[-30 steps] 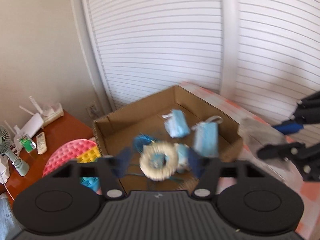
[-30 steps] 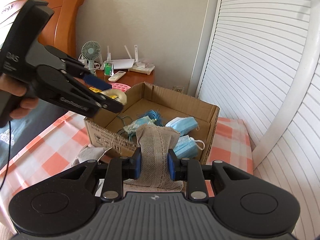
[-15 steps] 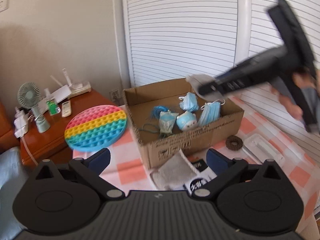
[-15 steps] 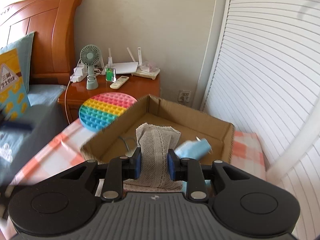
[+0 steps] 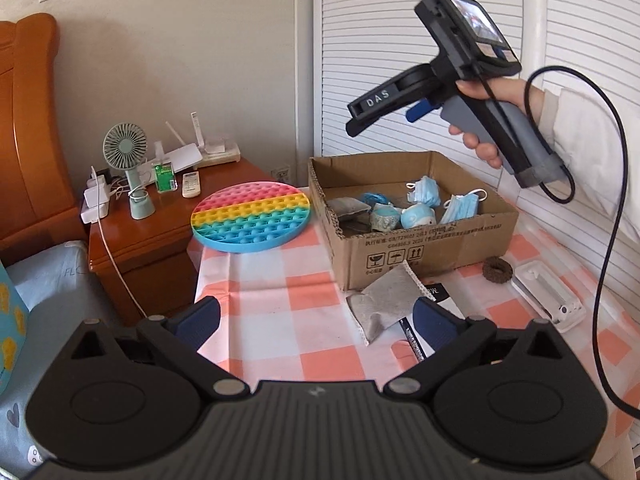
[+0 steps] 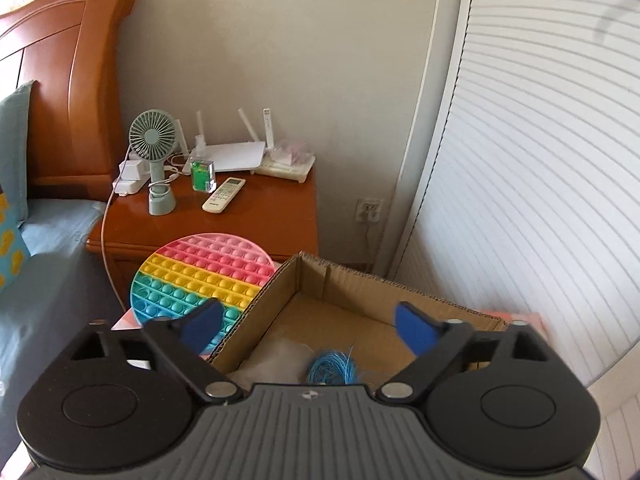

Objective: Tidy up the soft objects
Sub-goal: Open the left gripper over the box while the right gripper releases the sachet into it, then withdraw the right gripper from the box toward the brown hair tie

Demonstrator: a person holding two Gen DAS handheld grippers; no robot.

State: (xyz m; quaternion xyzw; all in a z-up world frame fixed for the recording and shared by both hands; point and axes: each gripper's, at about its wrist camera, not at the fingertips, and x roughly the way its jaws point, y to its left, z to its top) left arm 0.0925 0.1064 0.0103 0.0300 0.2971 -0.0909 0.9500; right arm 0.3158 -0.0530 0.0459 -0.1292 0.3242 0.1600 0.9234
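Tool (image 6: 308, 328) wide, empty, above box (image 6: 360, 292)

Bright, even daylight fills both views and shadows are soft. Focus is sharp throughout. Fisheye distortion bows the louvred doors (image 5: 400, 60) toward dark corners.

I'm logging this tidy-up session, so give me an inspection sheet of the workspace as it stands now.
Surface: checked tablecloth, partly bare.
Job's things: box holds masks, blue string and a grey cloth; grey pouch and brown ring lie outside it.
Clutter: rainbow mat, white case.
Grippers: left gripper open, empty; right gripper just opened over the box, empty.
Cables: black cable from right gripper.
Surroundings: nightstand with fan, router, remote; bed.
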